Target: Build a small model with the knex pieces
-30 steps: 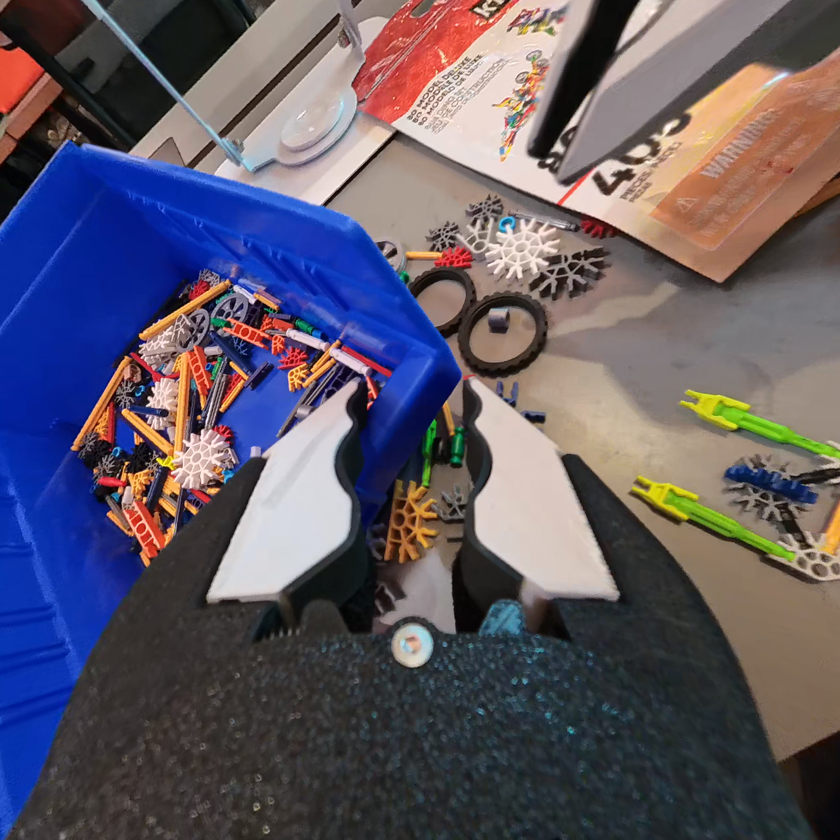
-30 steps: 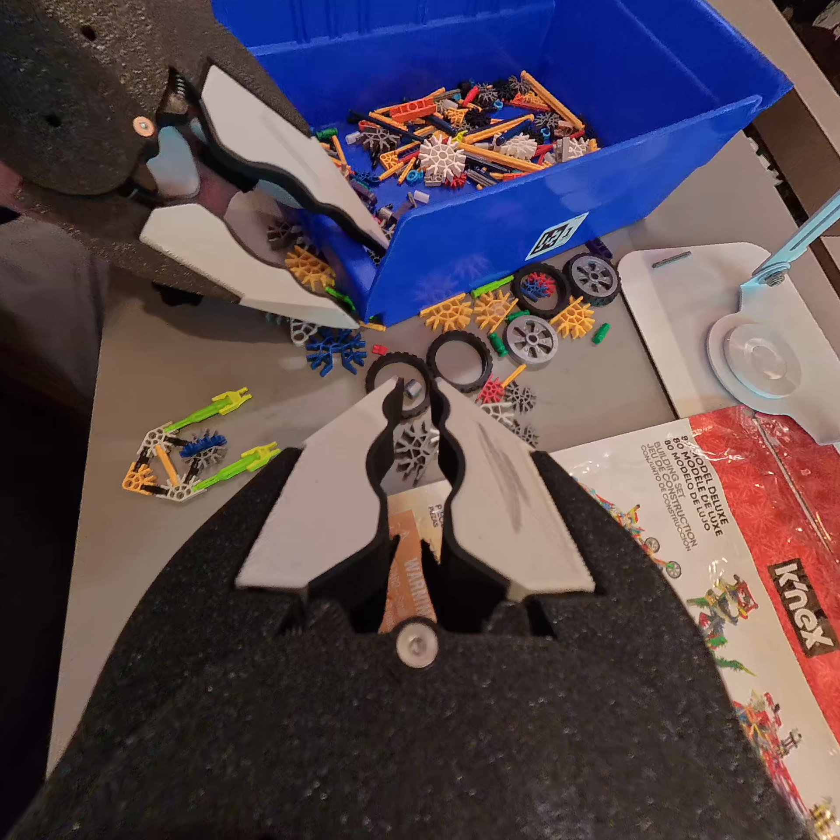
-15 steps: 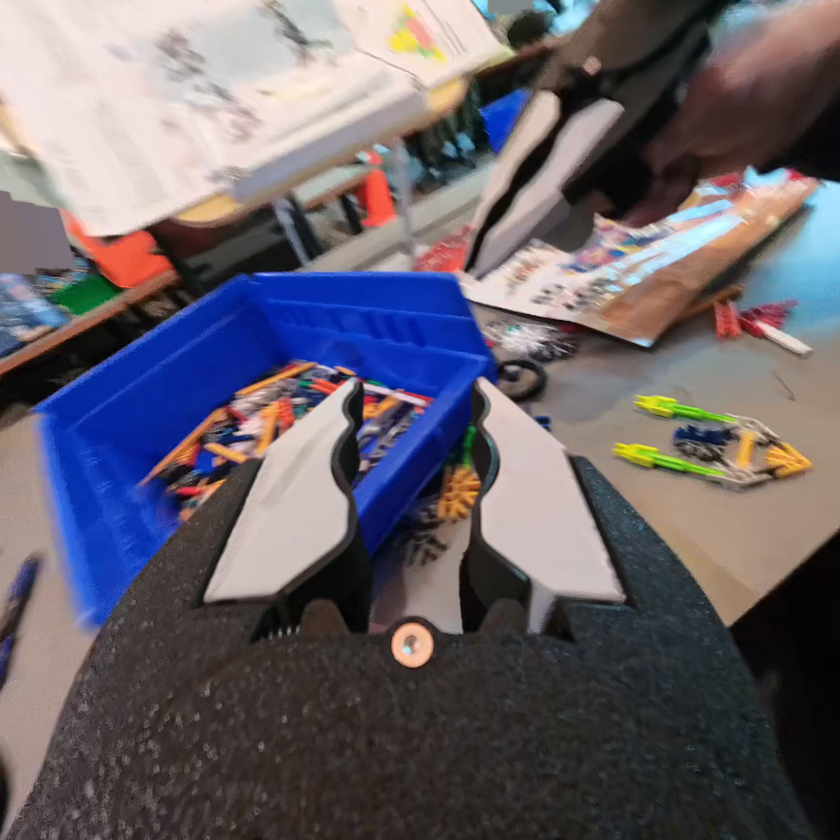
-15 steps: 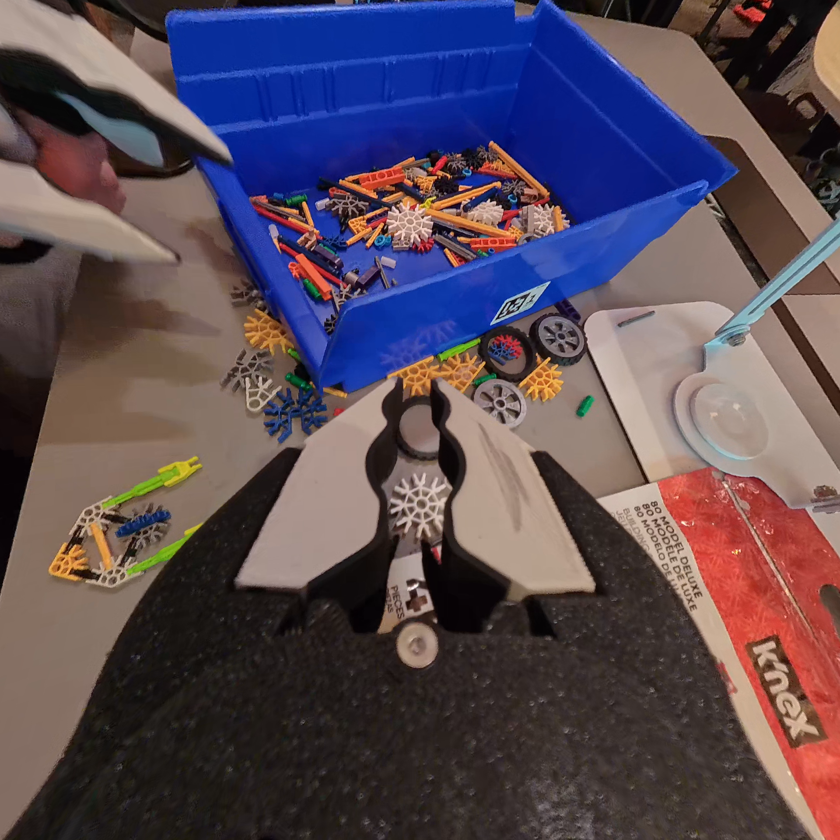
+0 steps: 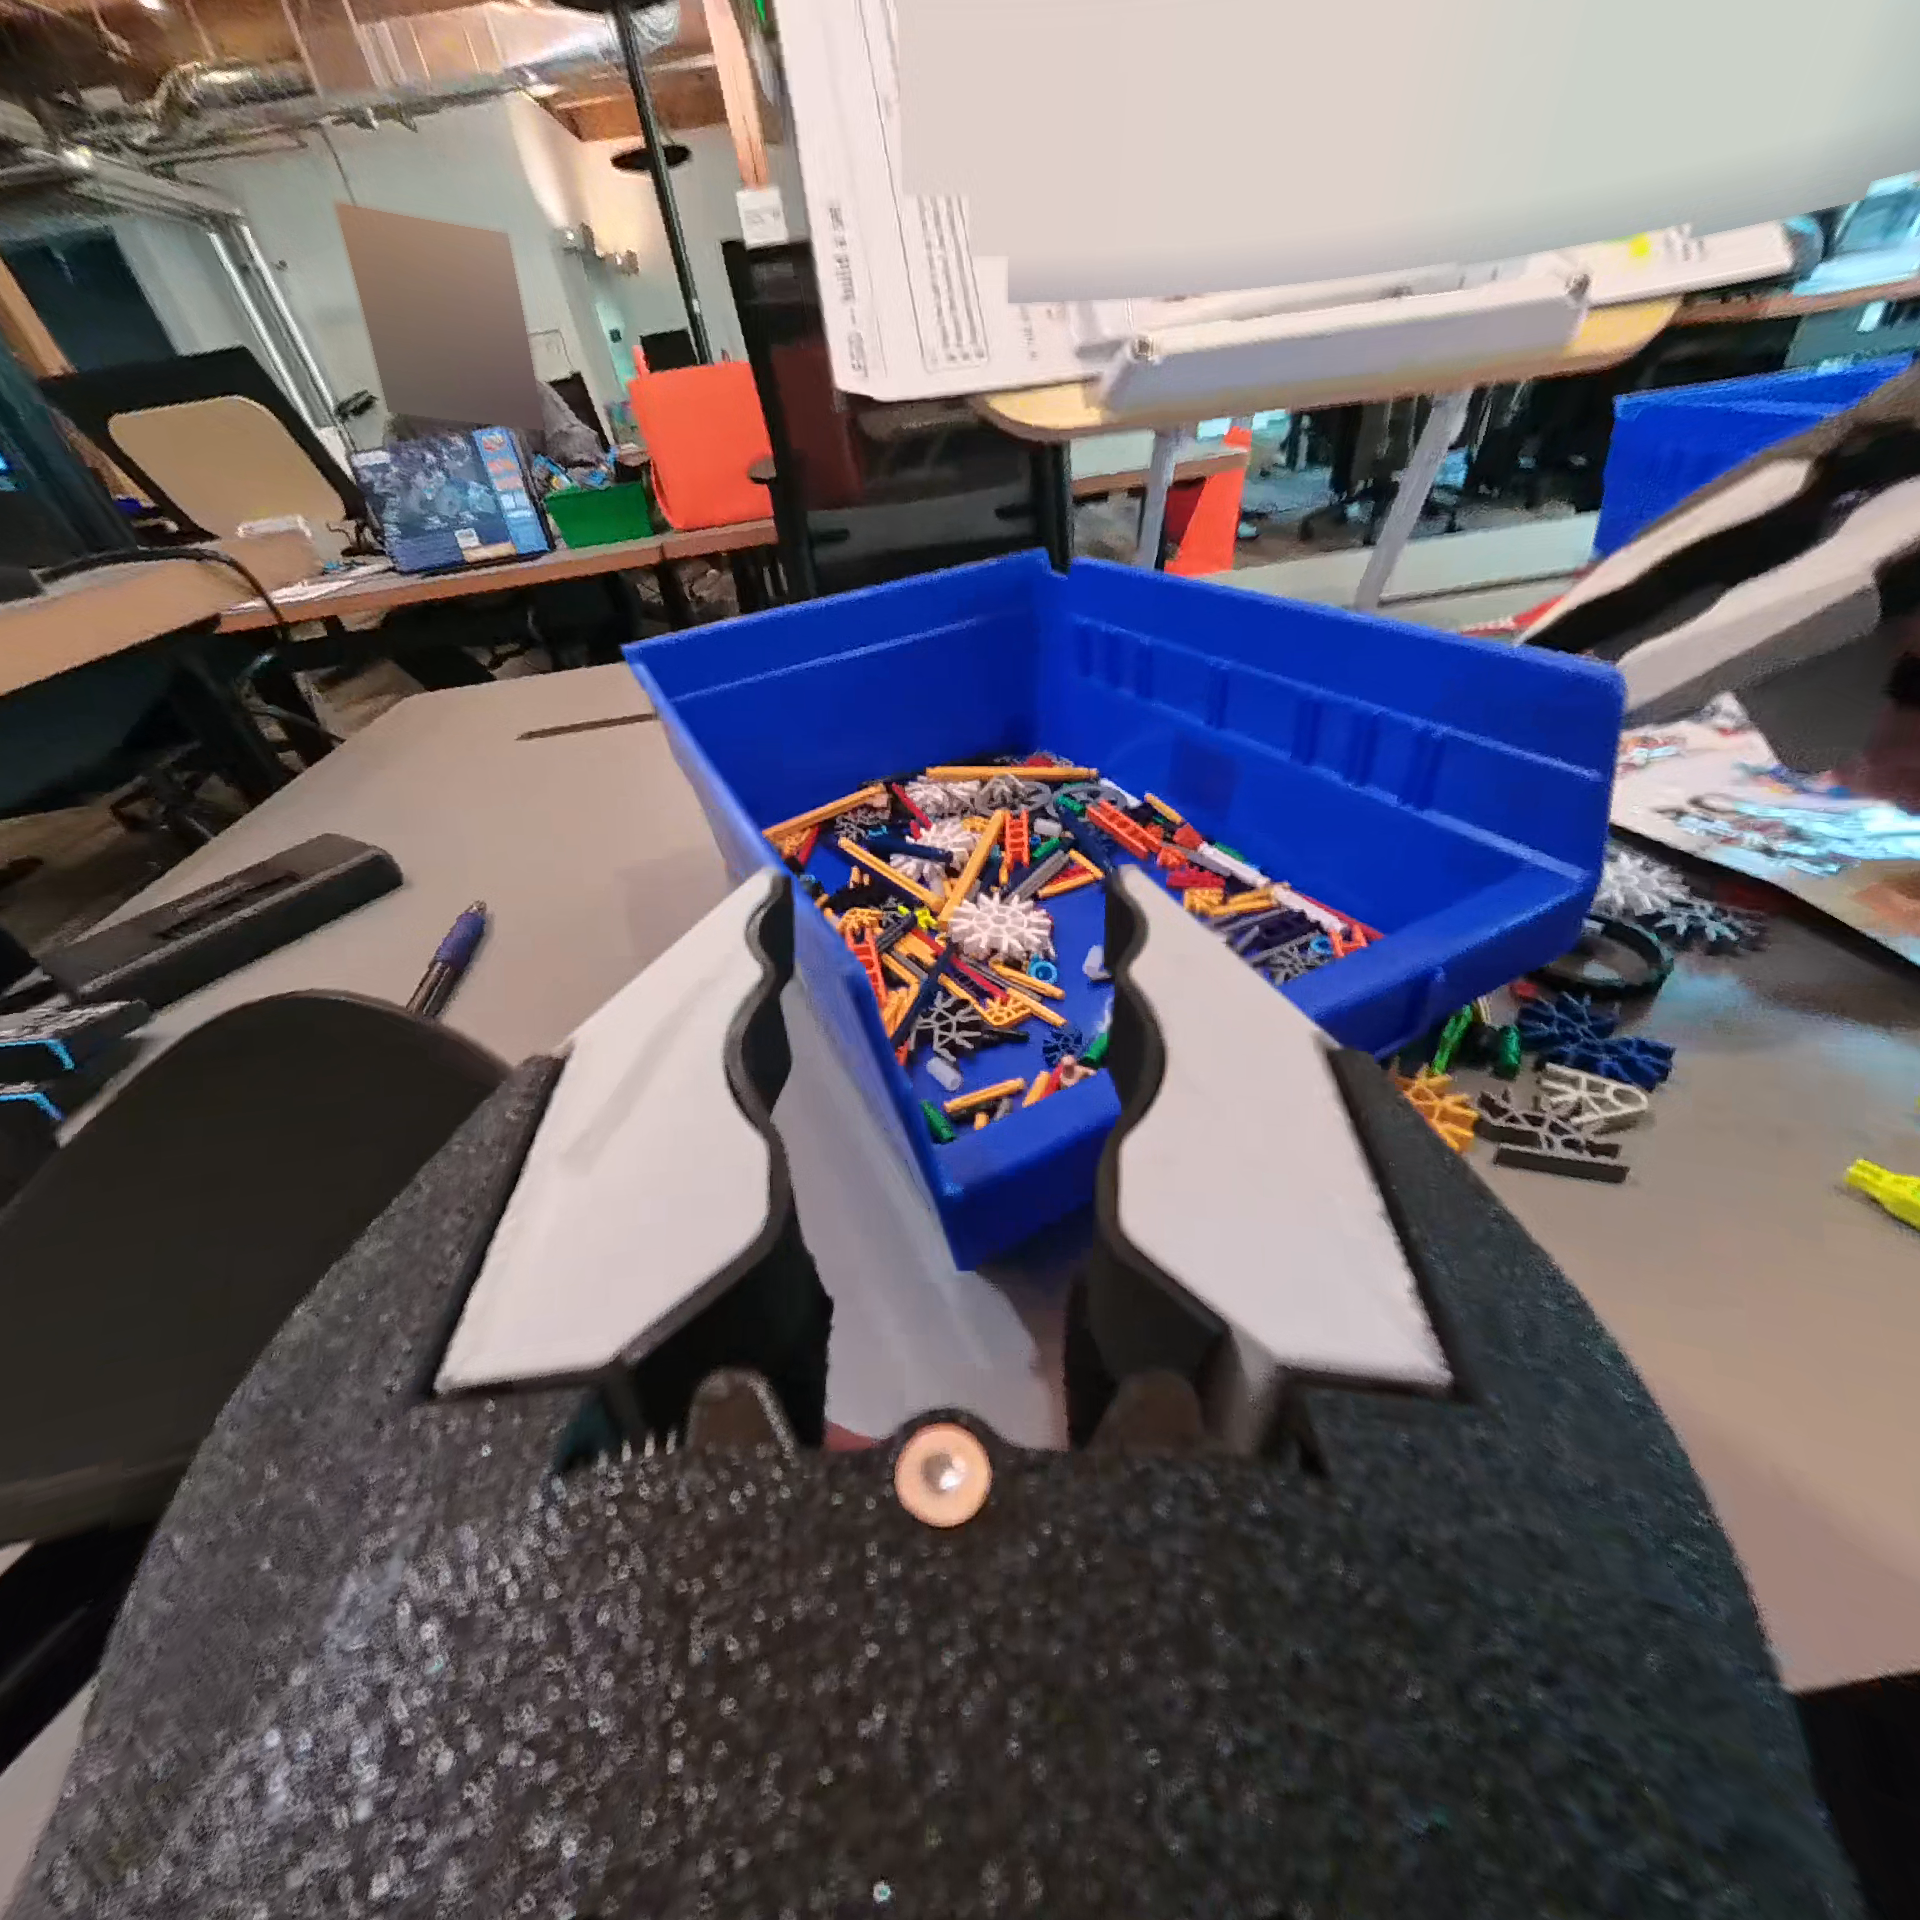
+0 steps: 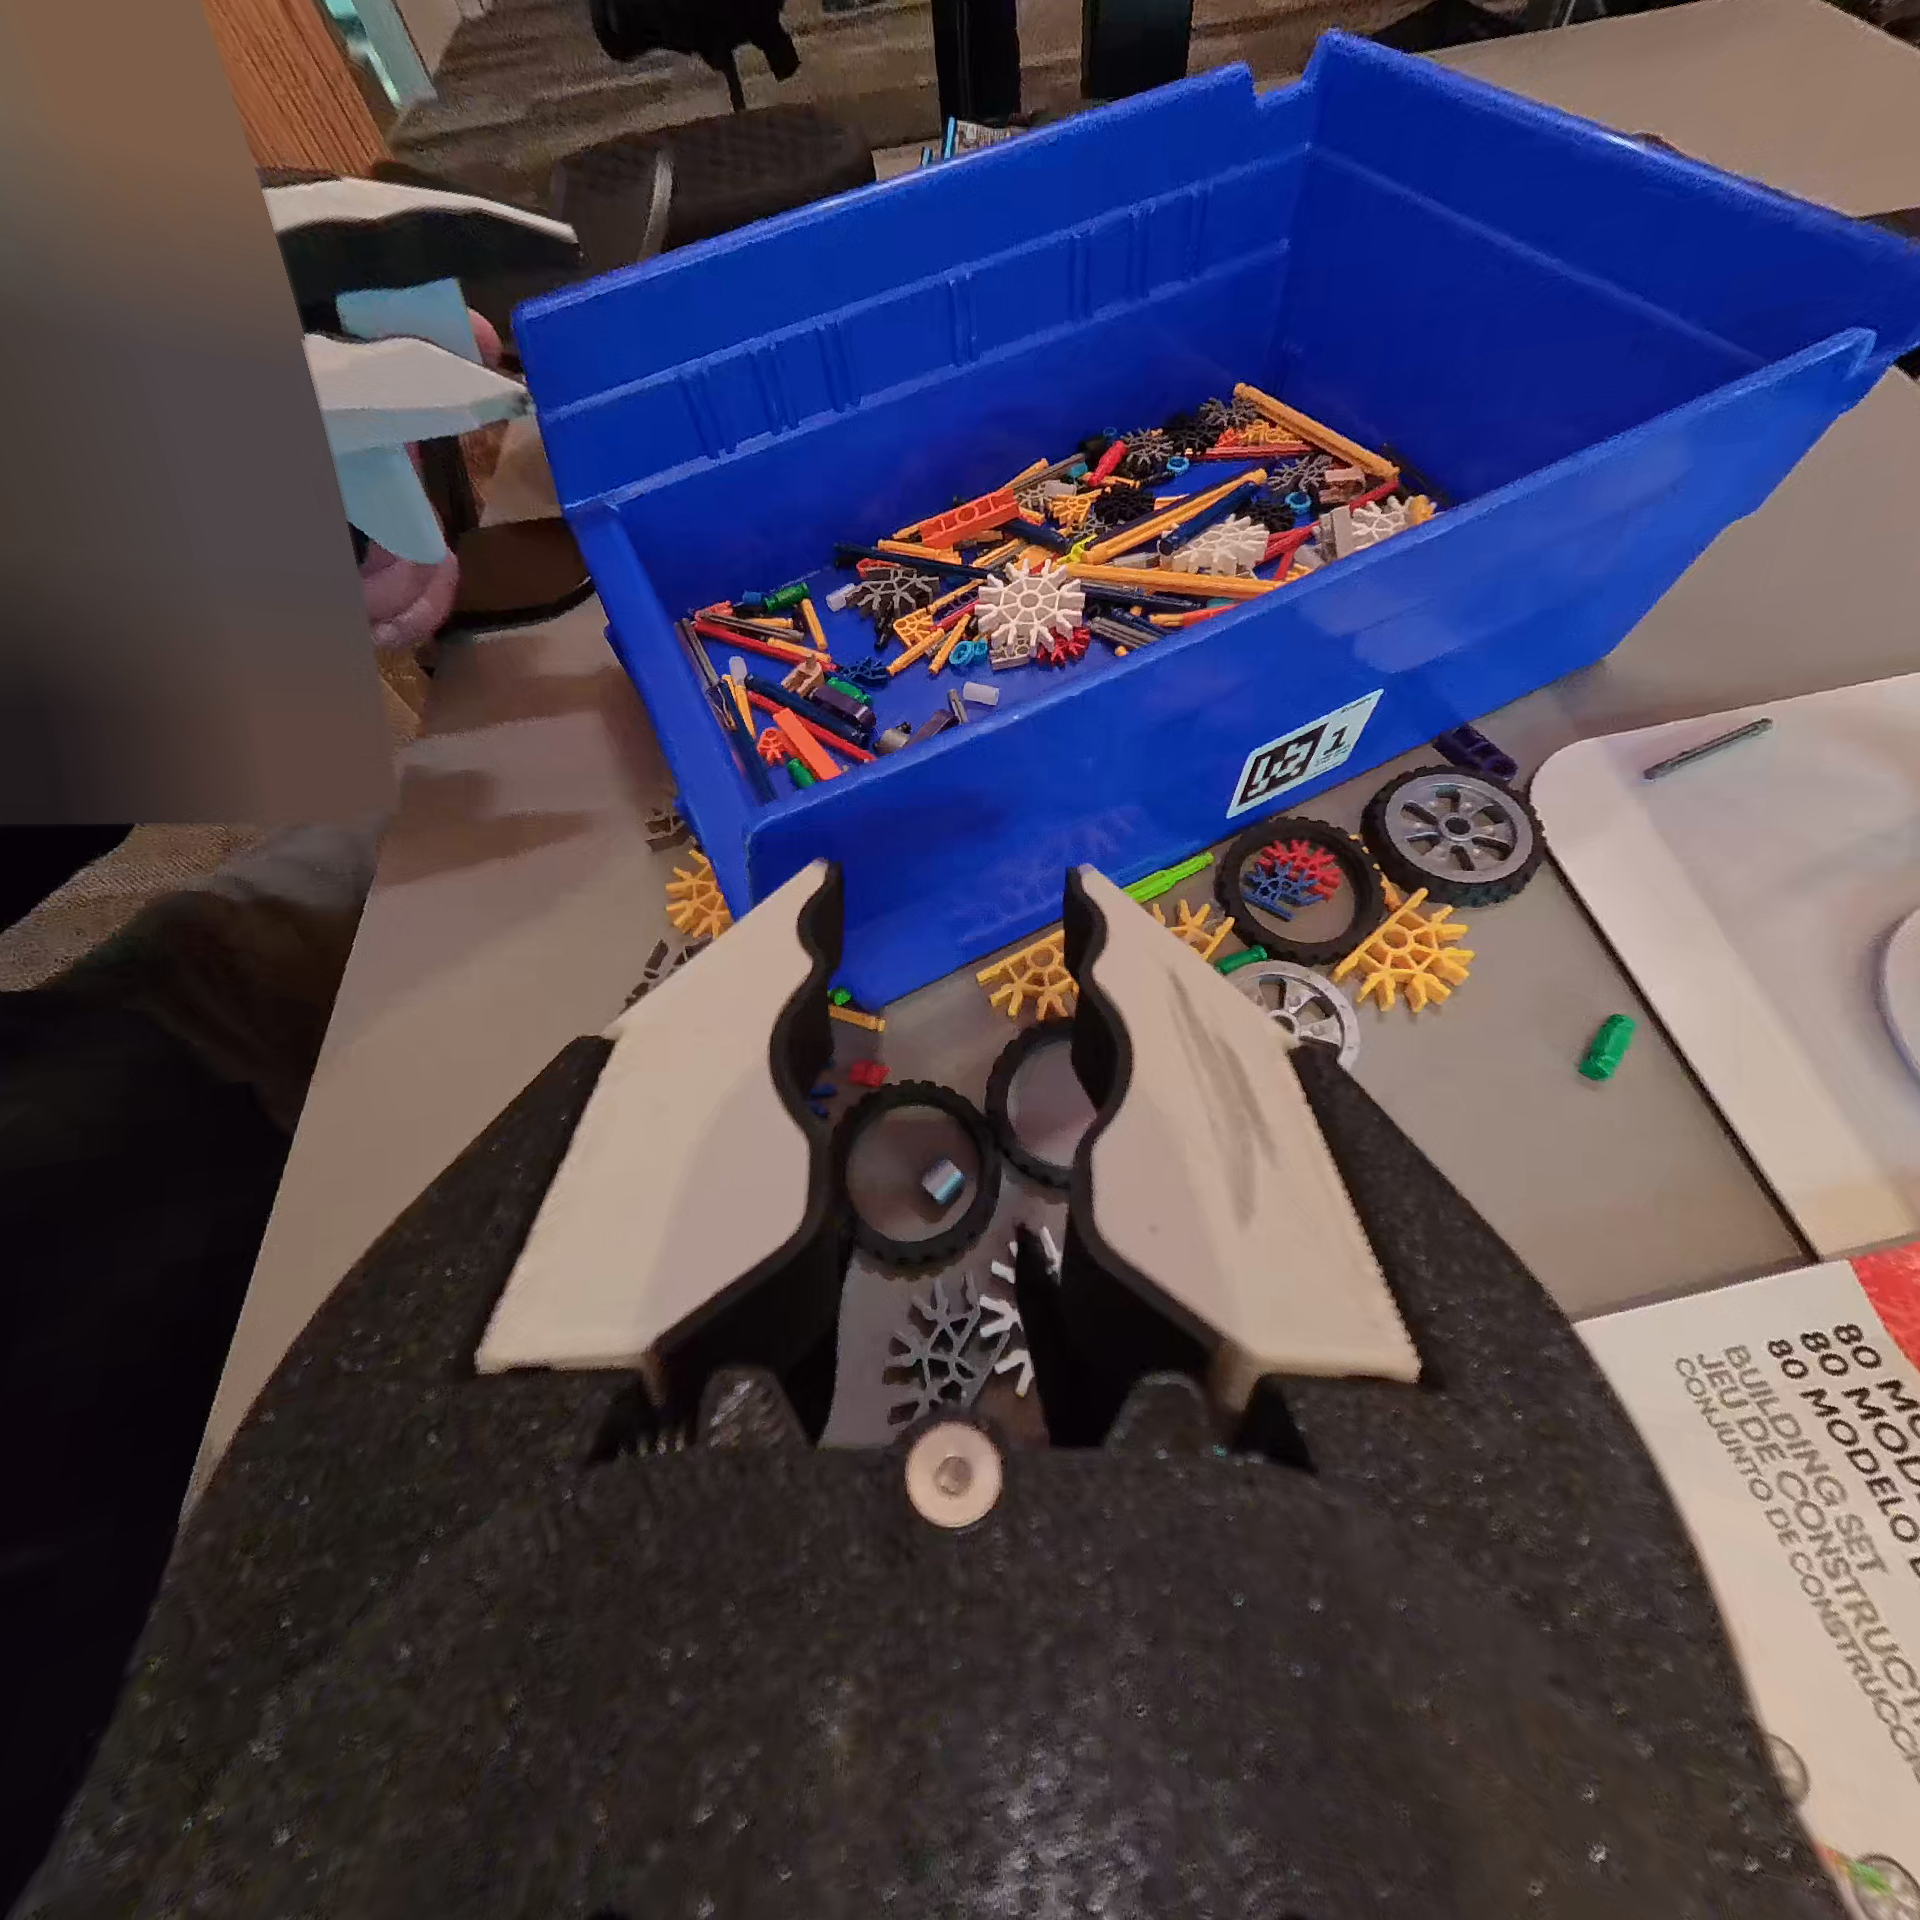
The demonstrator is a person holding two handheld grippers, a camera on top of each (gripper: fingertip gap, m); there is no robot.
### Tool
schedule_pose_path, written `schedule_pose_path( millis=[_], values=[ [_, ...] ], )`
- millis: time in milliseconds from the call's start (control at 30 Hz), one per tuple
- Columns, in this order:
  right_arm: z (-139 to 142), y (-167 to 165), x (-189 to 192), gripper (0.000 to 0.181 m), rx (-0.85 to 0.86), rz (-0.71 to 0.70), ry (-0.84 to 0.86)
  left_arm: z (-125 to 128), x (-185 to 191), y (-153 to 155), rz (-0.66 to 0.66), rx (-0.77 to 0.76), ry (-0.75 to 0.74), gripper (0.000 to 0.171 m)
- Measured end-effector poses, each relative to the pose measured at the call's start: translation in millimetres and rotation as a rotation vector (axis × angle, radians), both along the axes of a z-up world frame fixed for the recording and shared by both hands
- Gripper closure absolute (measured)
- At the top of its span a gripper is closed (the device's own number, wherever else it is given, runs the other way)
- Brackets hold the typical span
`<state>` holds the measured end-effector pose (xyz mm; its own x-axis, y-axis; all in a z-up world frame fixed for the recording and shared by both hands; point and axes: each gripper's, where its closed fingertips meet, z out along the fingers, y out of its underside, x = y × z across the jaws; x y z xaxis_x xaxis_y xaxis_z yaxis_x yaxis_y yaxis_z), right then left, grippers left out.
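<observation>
The left gripper (image 5: 940, 914) is held with its jaws spread wide and nothing between them, above the near corner of a blue bin (image 5: 1340, 727) that stands on the grey table (image 5: 561, 790). A heap of small coloured rods and connectors (image 5: 997, 904) is seen on the bin's floor, a white snowflake-shaped connector (image 5: 1000, 923) among them. The right gripper (image 6: 951, 904) is likewise held open and empty, low over the table just in front of the bin's labelled wall. Two black tyre rings (image 6: 914, 1172) are framed between its fingers, with yellow connectors (image 6: 1405, 951) and spoked wheels (image 6: 1452, 833) scattered beside them. A printed booklet (image 6: 1787, 1538) lies to the right. A blue pen (image 5: 447, 956) is seen left of the bin.
</observation>
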<state>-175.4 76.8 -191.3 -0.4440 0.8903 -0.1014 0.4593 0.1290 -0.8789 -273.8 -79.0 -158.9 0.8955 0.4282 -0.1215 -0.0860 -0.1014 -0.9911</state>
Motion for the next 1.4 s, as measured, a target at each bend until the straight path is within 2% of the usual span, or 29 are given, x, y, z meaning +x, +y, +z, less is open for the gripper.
schedule_pose_path(
  millis=[200,300,733,900,1133,1400],
  values=[
    [-8,-3,2,0.140,-0.031,0.033,0.002,-13,-7,-8,0.004,0.000,-0.081,0.114],
    [-9,-9,5,0.141,-0.045,0.059,0.003,-25,-3,0,-0.041,-0.093,-0.113,0.117],
    [-6,-22,13,0.162,-0.057,0.134,0.015,-25,8,-5,-0.126,-0.115,-0.093,0.117],
    [-7,-25,17,0.162,-0.061,0.162,0.017,-25,12,-12,-0.170,-0.112,-0.079,0.124],
    [-10,-21,16,0.152,-0.042,0.149,0.021,-23,14,-13,-0.217,-0.069,-0.108,0.121],
    [-13,-22,17,0.151,-0.036,0.162,0.022,-24,12,-13,-0.221,-0.071,-0.100,0.123]
  ],
)
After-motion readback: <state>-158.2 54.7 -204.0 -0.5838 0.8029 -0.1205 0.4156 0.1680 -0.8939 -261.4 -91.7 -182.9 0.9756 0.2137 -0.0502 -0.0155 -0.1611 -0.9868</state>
